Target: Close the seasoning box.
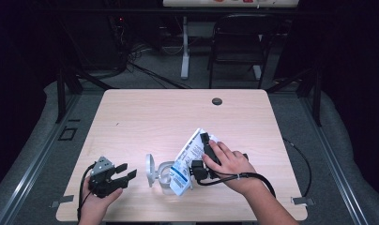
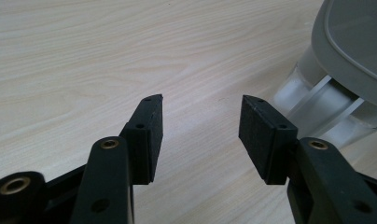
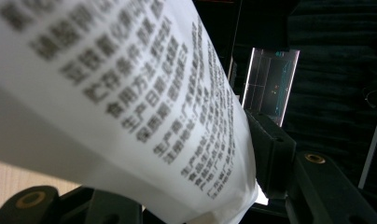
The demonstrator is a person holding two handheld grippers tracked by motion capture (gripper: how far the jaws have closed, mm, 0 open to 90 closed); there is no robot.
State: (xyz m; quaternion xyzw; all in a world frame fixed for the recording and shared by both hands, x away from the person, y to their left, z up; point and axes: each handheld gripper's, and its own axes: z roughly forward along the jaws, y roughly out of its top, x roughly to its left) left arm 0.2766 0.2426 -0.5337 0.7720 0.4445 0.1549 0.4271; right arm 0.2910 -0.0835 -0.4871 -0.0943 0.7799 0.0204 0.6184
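Progress: judged from the layout, the work is mid-way. The packet is already gripped and tipped over the container's mouth, the lid is open, and the emptying and the putting down of the packet seem left to do.
Table [image 1: 145,112]: pale wood-grain laminate, rectangular with rounded corners, smooth and matt, with 1 small dark round grommet [image 1: 217,101] near the far edge.
Packet [image 1: 187,161]: flat white pouch, thin and flexible, printed with dense black text and a blue panel at its lower end. It lies tilted near the front edge, right of centre, its lower end over the container.
Container [image 1: 163,177]: small translucent plastic tub on its side near the front edge, ribbed walls in the left gripper view, touching the packet's lower end.
Lid [image 1: 150,169]: grey, rounded, smooth, hinged open on the tub's left.
Right gripper [image 1: 201,159]: black jaws clamped across the packet, 1 pad showing behind the white film.
Left gripper [image 1: 124,174]: jaws spread wide with nothing between them, low over the front-left part of the table, aimed at the tub, just beside it.
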